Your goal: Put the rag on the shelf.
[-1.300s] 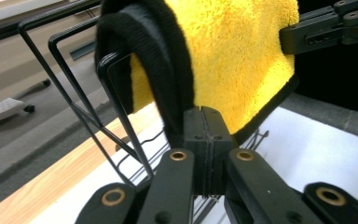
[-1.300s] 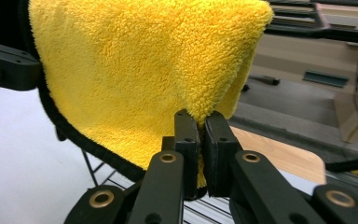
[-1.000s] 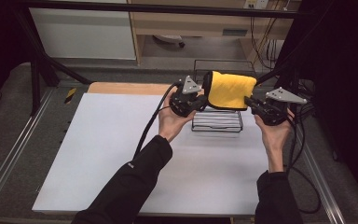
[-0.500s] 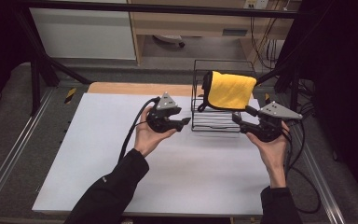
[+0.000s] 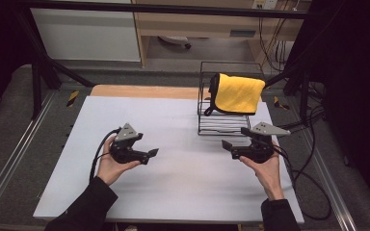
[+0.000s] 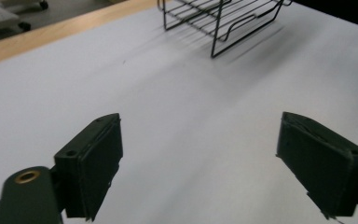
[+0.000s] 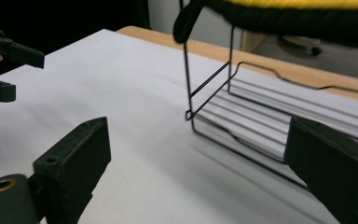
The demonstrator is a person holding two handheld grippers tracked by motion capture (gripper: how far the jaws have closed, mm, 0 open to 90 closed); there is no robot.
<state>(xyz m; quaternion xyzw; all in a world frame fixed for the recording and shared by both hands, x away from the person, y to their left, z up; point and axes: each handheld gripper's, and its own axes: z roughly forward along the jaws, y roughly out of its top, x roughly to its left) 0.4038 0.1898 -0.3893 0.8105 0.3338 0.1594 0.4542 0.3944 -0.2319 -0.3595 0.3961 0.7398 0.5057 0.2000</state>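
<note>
A yellow cloth [image 5: 238,93] hangs draped over the top of a black wire rack [image 5: 226,126] at the back right of the white table [image 5: 188,187]. My left gripper [image 5: 152,154] hovers low over the table, well left of the rack, pointing right. Its jaws have just been opening and stand open with nothing between them [image 6: 200,163]. My right gripper [image 5: 227,147] sits just in front of the rack, pointing left. Its jaws have also just been opening and stand open on nothing [image 7: 196,172]. The right gripper view has the rack [image 7: 242,116] and the cloth's dark hem [image 7: 279,18] close ahead.
A wooden strip [image 5: 139,91] runs along the table's far edge. Black cables [image 5: 310,166] trail off the right side. Metal rails [image 5: 9,163] flank the table. In the right gripper view, the left gripper [image 7: 4,70] is at far left.
Both grippers opened, let go of the yellow cloth and drew back from the rack. The left one swung far to the left and down. The cloth stays draped on the rack.
</note>
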